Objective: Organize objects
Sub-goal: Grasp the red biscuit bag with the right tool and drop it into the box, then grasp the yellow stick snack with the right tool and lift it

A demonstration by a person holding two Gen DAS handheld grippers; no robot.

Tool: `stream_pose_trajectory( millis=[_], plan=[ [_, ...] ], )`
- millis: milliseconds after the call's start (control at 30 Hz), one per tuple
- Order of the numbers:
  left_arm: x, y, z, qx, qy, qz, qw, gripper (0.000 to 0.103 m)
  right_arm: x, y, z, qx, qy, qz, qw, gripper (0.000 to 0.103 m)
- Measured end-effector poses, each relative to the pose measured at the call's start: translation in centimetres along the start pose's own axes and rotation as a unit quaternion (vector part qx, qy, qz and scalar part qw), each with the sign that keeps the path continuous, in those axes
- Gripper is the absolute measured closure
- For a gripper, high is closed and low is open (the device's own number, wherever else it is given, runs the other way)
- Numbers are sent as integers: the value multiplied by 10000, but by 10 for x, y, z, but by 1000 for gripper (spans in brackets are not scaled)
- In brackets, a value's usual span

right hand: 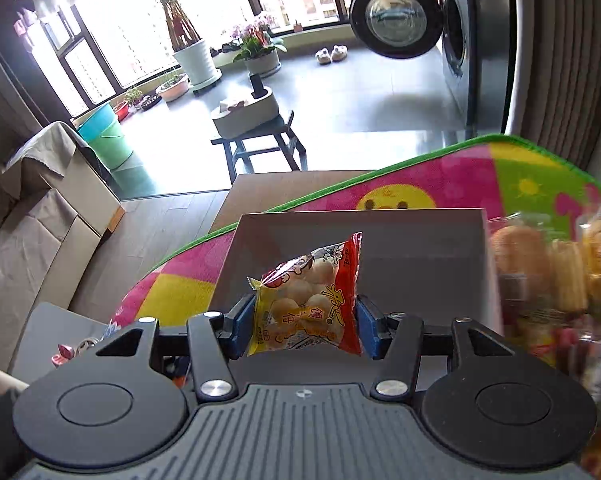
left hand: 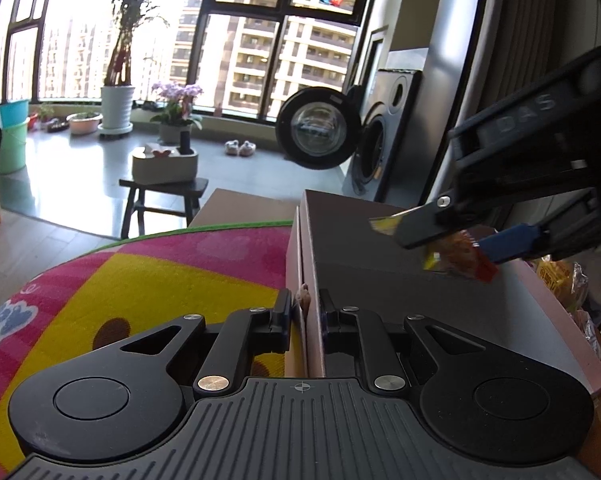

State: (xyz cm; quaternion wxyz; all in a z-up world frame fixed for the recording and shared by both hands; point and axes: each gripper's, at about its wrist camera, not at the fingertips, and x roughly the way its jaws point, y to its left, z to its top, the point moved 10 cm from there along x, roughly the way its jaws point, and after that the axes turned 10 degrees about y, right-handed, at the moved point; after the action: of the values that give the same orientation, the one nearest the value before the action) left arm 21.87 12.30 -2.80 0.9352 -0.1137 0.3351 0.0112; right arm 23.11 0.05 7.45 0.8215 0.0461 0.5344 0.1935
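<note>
An open grey box [right hand: 420, 256] with pink outer sides lies on a colourful mat [right hand: 440, 176]. My left gripper [left hand: 305, 316] is shut on the box's near wall [left hand: 300, 248], one finger on each side of it. A red and yellow snack packet [right hand: 308, 304] showing round balls is clamped between the blue pads [right hand: 367, 324] of my right gripper [right hand: 306, 320] and hangs over the box's inside. In the left wrist view the right gripper [left hand: 446, 242] comes in from the upper right with the packet [left hand: 460, 258] above the box.
A heap of wrapped snacks [right hand: 560, 280] lies just right of the box, seen also as snack packets [left hand: 560, 280]. Beyond the mat stand a dark stool [right hand: 260, 148] bearing a white caddy, a washing machine with its door open [right hand: 396, 16], potted plants and buckets.
</note>
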Motion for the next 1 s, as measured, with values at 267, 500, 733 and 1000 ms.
stream_pose_trajectory(
  millis=[267, 500, 733, 1000],
  plan=[
    [1, 3, -1, -17, 3, -35, 10000, 88, 74, 11, 13, -38, 483, -51, 9988, 36],
    [4, 3, -3, -19, 42, -29, 10000, 88, -27, -10, 1, -533, -431, -328, 9971, 32],
    [2, 3, -5, 13, 48, 27, 10000, 89, -142, -80, -54, -1252, -2041, -2102, 9479, 0],
    [2, 2, -5, 34, 35, 60, 10000, 89, -112, -111, -157, -1291, -1377, -2170, 9578, 11]
  ],
)
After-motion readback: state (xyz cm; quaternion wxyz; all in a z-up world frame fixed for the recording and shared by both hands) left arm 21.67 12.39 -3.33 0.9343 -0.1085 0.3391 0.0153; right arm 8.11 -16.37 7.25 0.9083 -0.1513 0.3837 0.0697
